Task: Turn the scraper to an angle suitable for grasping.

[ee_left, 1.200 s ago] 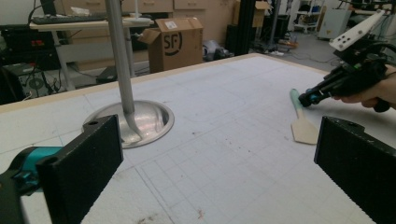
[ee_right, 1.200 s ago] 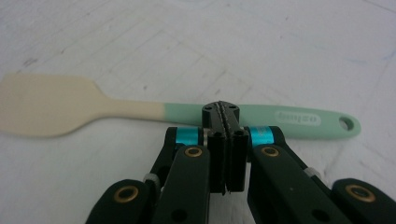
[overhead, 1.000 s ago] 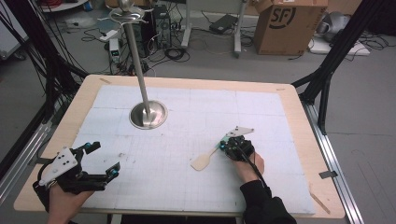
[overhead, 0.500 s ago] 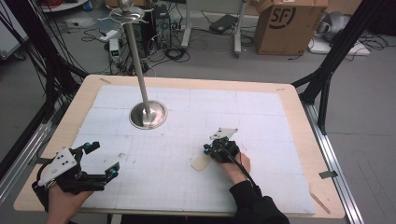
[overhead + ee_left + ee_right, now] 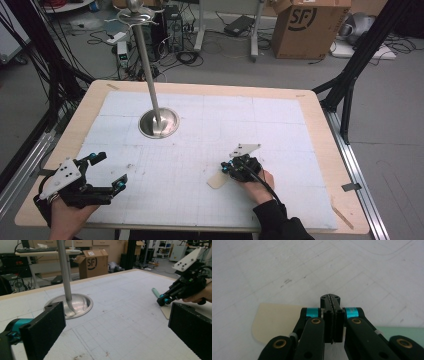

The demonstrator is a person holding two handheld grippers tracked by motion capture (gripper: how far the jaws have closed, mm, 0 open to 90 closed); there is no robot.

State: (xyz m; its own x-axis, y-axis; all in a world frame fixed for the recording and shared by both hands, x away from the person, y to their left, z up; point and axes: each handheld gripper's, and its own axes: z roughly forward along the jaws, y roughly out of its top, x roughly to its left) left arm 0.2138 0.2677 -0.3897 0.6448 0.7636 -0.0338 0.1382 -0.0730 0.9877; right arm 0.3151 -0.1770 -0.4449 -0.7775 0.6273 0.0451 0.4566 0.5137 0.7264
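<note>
Table (image 5: 320,125): pale wood rim, covered by a white gridded mat (image 5: 225,130); a person's forearms come in from the near edge.

Metal stand (image 5: 158,122): round steel base dish toward the far left of the mat, a tall steel pole (image 5: 146,60) rising from it; well apart from both grippers.

Spatula (image 5: 218,180): cream flat blade lying on the mat near the right of centre, with a pale green handle seen in the left gripper view (image 5: 156,292) running away behind the right gripper; the blade shows just left of the jaws in the right gripper view (image 5: 274,320).

Right gripper (image 5: 231,169): low over the spatula, jaws pressed together with no gap showing between the pads; whether anything is pinched between them cannot be told; a grey three-cornered plate sits on top.

Left gripper (image 5: 107,170): at the near left of the mat, jaws spread wide, holding nothing; its own view looks between the two black pads across to the stand.

Beyond the table: a brown cardboard box (image 5: 310,25) on the grey floor; loose cables (image 5: 185,50); black frame struts (image 5: 357,65) at the right corner.
</note>
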